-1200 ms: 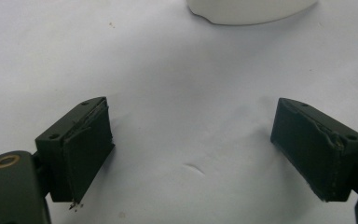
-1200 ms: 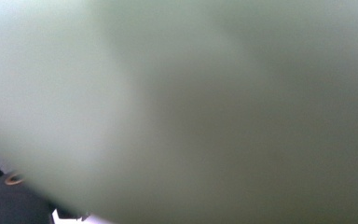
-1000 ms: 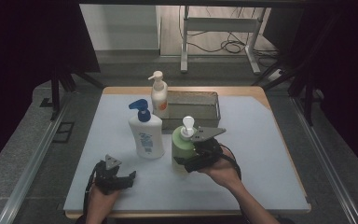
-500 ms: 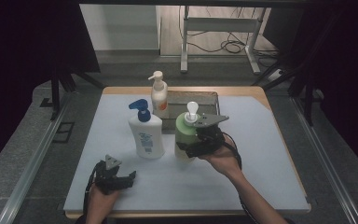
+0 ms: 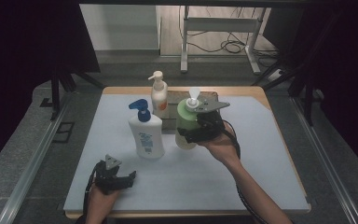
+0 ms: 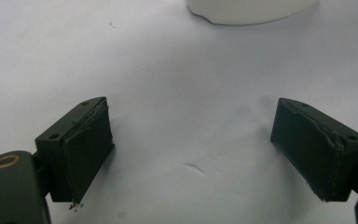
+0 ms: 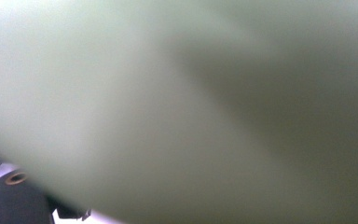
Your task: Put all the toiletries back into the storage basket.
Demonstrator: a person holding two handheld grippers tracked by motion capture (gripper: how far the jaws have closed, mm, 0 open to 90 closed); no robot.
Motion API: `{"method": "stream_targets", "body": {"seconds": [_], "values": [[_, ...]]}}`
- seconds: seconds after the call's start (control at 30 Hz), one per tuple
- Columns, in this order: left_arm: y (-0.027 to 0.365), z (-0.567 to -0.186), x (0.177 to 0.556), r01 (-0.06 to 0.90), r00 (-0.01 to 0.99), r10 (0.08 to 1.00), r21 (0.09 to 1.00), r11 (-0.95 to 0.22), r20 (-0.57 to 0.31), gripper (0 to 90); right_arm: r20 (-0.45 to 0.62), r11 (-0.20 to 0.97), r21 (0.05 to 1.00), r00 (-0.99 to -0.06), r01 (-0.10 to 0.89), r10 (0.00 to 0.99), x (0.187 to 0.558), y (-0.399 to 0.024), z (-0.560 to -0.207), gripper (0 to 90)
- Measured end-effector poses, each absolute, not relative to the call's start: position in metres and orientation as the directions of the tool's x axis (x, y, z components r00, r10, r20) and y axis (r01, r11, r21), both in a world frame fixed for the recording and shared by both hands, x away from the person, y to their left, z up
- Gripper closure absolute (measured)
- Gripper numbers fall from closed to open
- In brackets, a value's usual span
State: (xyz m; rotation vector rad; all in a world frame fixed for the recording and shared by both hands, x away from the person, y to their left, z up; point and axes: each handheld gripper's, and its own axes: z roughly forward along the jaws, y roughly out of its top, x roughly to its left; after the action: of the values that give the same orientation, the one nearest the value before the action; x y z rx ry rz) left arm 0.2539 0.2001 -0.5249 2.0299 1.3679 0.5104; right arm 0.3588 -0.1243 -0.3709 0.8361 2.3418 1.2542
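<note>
Plastic pump bottle [image 5: 185,122], pale green, rounded, white nozzle, clamped in right gripper [image 5: 196,132] just off the tabletop [image 5: 261,154], near centre; its smooth green wall blurs the right gripper view. White bottle with blue pump [image 5: 145,134] stands at 9 o'clock from it, cream pump bottle [image 5: 158,94] at 11 o'clock. Left gripper [image 5: 121,179] rests at 7 o'clock, jaws wide, nothing between. Tabletop matte pale grey; surrounding room dark, cables on floor behind.

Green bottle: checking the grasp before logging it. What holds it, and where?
The right tool clamps the green bottle around its body. The left tool holds nothing.
</note>
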Motion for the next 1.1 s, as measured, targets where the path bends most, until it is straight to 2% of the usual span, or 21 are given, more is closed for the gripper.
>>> {"method": "stream_targets", "body": {"seconds": [0.5,1.1], "values": [[0.2,-0.525,0.254,0.678,0.385,0.922,0.687,-0.261,-0.03,12.1,-0.05,0.418,0.84,-0.718,0.346,0.695,0.385,-0.117,-0.354,12.0],[0.2,-0.525,0.254,0.678,0.386,0.922,0.686,-0.263,-0.029,12.1,-0.055,0.38,0.85,-0.656,0.365,0.753,0.416,-0.116,-0.352,12.1]]}}
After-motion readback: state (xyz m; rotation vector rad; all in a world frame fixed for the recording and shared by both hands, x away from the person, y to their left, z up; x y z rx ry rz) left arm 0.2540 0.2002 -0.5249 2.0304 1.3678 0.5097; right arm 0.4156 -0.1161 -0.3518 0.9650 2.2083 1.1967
